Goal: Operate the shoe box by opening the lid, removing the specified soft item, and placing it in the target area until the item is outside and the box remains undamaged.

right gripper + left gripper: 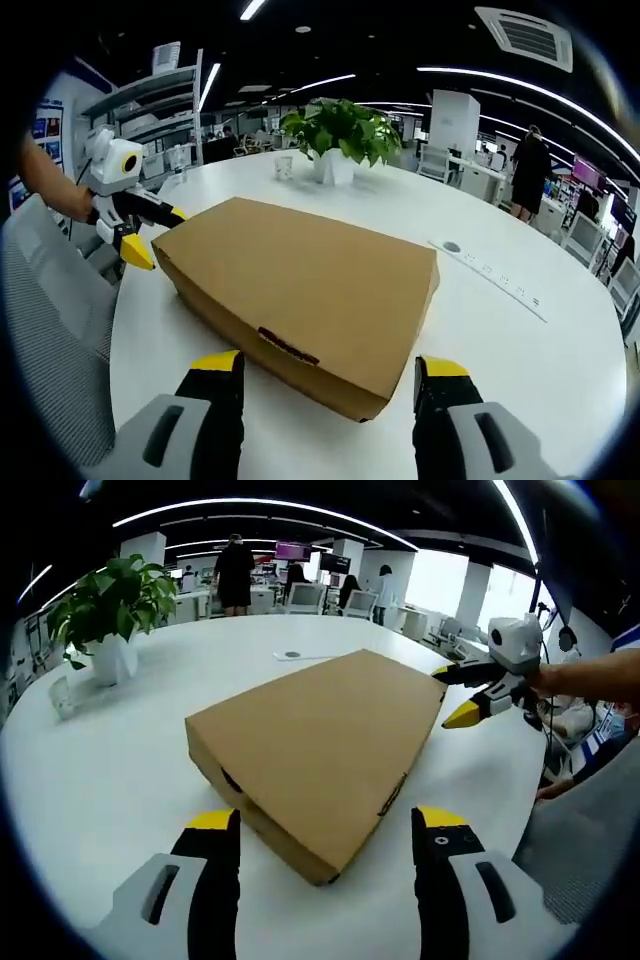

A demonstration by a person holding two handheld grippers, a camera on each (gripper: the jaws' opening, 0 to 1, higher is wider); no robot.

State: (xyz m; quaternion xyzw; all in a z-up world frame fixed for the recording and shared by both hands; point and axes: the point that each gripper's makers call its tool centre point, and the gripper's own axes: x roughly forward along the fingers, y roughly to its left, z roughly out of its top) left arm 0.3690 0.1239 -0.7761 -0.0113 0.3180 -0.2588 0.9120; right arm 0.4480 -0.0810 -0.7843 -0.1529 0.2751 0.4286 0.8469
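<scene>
I have the shoe box lying flat and shut on the white table, lid down, nothing taken out yet. My left gripper sits low at one corner of the box with its jaws spread wide, the corner just ahead and between them, touching nothing. My right gripper faces the opposite long edge, jaws spread as well, the cardboard edge near but apart from the tips. In the right gripper view the left tool looks to straddle the far corner, though the fisheye bends that edge and I can't be sure it is not brushing the cardboard.

The soft item is inside, I judge; the closed lid hides it.

The risk from here: if I clamp a corner hard, the thin cardboard may crease or tear. If I lift the lid from one end only, the whole box may slide on the smooth table toward the potted plant or the edge. I should pin the base with one tool before prying.
</scene>
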